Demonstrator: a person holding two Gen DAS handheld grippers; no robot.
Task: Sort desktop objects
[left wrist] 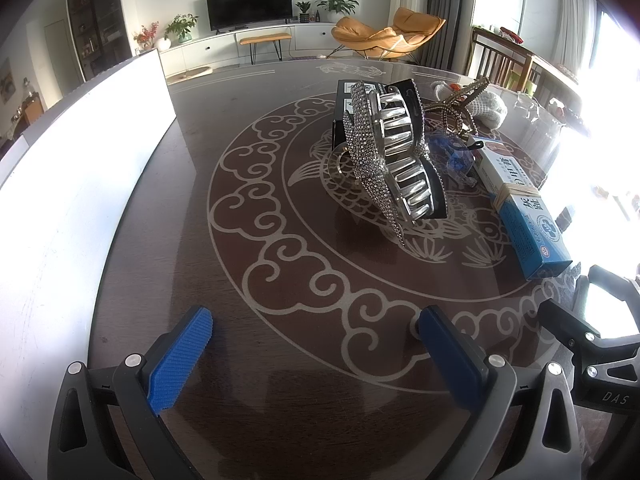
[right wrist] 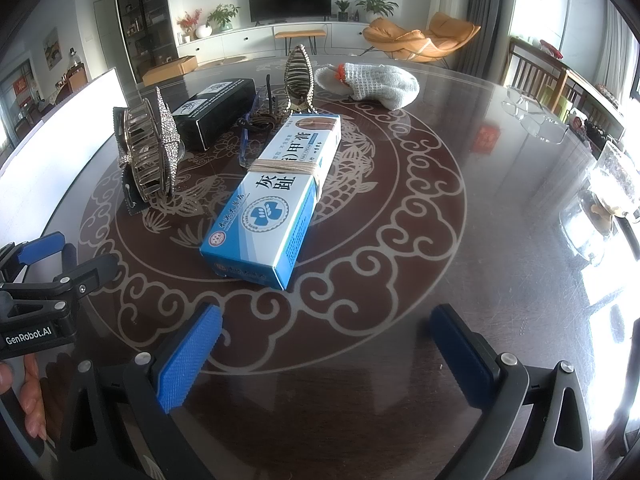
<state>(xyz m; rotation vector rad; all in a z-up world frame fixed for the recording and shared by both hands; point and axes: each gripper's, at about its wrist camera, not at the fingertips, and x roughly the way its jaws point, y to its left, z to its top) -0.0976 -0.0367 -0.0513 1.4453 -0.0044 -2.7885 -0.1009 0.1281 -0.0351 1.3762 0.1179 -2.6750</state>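
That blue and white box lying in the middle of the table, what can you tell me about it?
The blue and white box is a long, narrow carton that looks like printed cardboard, with large Chinese characters and a round blue emblem on top. Thin tan string is wound around its middle. It lies flat and closed on the dark patterned table, angled away from the right gripper, which is open and not touching it. Its far end sits close to some clear blue-tinted glasses; contact is unclear.

Both wrist views look low across the table [left wrist: 280, 320], sharing its clutter.

Dark patterned table [right wrist: 400, 360]; at centre blue box [right wrist: 276, 196], black box [right wrist: 212, 114], rhinestone clip [right wrist: 148, 156]; upper centre knitted glove [right wrist: 376, 80].
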